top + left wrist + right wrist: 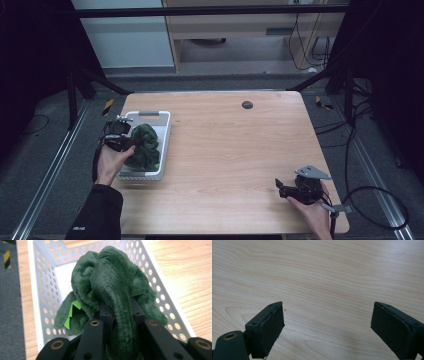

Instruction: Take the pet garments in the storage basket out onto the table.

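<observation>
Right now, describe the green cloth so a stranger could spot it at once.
Look to the left edge of the wooden table, where a white perforated basket sits. The dark green plush cloth is bunched inside it, pinched by the left gripper. It alone is soft and green.

Lab-like recording bay: framed wooden table, floor cables, black curtains.

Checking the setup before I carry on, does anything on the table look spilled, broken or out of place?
Nothing stands out. The green cloth is bunched up in the white basket, pinched by the left gripper. The right gripper sits open over bare table. No spill or damage shows.
</observation>
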